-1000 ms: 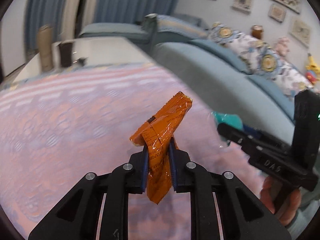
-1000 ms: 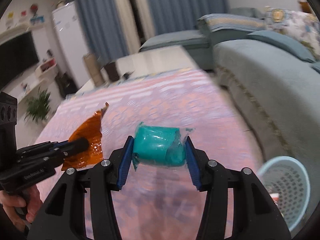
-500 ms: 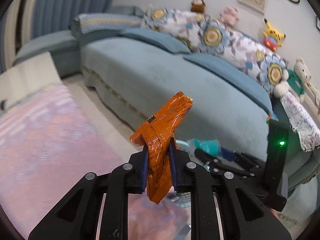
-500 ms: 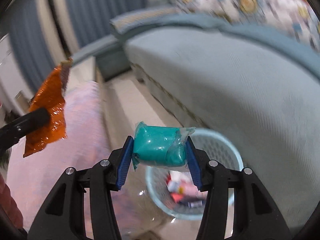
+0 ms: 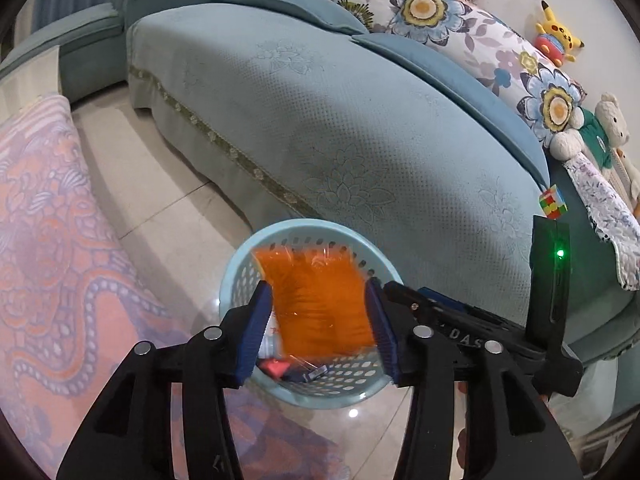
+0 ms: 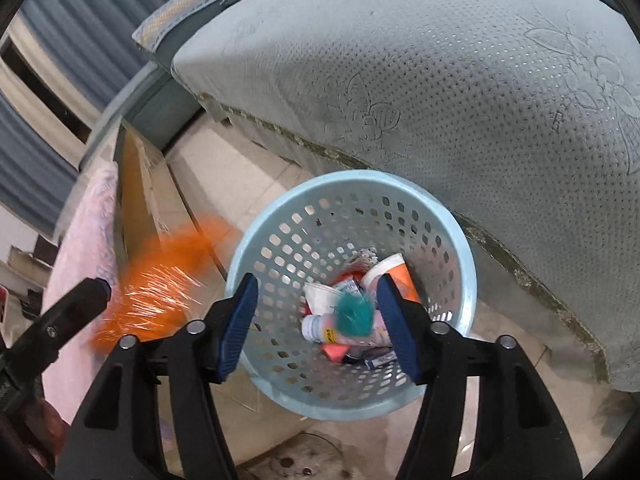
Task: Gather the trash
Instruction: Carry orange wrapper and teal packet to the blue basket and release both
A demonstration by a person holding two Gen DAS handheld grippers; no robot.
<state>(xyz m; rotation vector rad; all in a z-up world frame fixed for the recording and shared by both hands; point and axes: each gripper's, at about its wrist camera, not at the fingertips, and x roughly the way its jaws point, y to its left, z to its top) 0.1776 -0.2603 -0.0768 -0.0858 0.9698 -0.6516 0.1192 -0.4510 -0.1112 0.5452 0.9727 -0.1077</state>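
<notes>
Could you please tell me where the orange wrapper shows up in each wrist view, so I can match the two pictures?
Left wrist view: the orange wrapper is a blur low in the centre, between the open left gripper fingers, over the basket.
Right wrist view: the wrapper is a blur at lower left, left of the basket.
Shared landmark: the light blue basket beside the sofa.

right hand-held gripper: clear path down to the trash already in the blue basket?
Probably yes. The right hand-held gripper sits open directly above the blue basket, whose mouth is uncovered. Only the blurred teal packet lies between its fingers and the trash pile. The sofa stands beside the basket.
</notes>
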